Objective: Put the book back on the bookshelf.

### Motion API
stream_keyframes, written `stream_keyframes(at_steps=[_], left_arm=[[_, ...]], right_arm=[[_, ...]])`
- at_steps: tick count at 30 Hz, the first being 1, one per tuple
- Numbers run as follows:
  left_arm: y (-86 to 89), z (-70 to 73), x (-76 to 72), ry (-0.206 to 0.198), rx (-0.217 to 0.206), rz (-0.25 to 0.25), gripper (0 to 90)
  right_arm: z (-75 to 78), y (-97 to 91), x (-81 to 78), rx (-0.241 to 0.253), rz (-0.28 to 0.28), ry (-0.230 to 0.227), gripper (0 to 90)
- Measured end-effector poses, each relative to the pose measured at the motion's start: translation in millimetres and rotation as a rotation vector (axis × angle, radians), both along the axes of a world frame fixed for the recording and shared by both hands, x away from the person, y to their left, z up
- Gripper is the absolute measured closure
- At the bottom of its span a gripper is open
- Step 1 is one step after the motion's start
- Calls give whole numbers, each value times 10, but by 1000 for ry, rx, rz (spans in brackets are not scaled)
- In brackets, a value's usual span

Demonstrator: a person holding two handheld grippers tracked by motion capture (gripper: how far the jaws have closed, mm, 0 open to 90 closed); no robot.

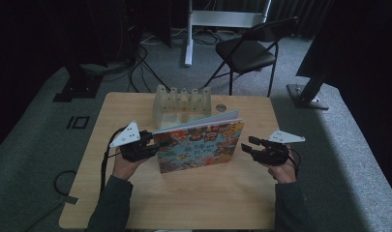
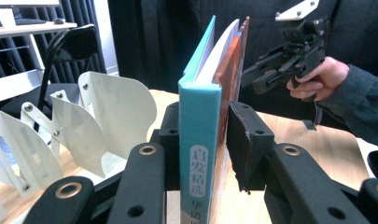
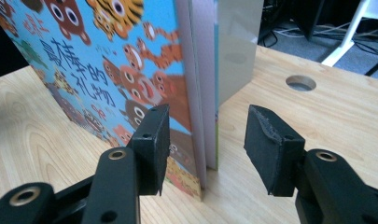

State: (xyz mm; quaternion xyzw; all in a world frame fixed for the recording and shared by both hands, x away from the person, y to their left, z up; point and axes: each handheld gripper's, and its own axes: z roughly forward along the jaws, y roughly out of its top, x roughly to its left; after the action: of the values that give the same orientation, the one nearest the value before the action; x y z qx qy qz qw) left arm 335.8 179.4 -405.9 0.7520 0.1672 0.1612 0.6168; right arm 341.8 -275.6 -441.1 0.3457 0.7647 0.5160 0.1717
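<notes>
Left gripper [image 2: 198,140], jaws closed on the spine end of the picture book [image 2: 200,154], which stands upright on the table [image 1: 184,193]. Right gripper [image 3: 207,144], jaws apart, straddling the book's free edge without contact; white rack [image 1: 181,104] just behind.

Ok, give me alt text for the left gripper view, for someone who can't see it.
A children's picture book stands upright, its teal spine clamped between the left gripper's black jaws. Beyond it a hand holds the right gripper near the book's far edge, and a white fan-shaped rack stands on the wooden table at left.

bare table [image 1: 193,198] in front of the upright book [image 1: 198,145]; the rack [image 1: 181,102] crowds behind it.
</notes>
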Motion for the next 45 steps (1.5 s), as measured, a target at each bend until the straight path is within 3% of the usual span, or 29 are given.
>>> stream_keyframes(at_steps=[21, 37, 45], left_arm=[[-58, -11, 50, -1, -4, -12, 685], [-121, -26, 74, -4, -12, -22, 679], [-143, -39, 81, -1, -18, -27, 679]], right_arm=[[-222, -43, -45, -42, -34, 43, 495], [-339, -101, -81, -32, -64, 59, 494], [-403, -127, -98, -50, -82, 67, 492]])
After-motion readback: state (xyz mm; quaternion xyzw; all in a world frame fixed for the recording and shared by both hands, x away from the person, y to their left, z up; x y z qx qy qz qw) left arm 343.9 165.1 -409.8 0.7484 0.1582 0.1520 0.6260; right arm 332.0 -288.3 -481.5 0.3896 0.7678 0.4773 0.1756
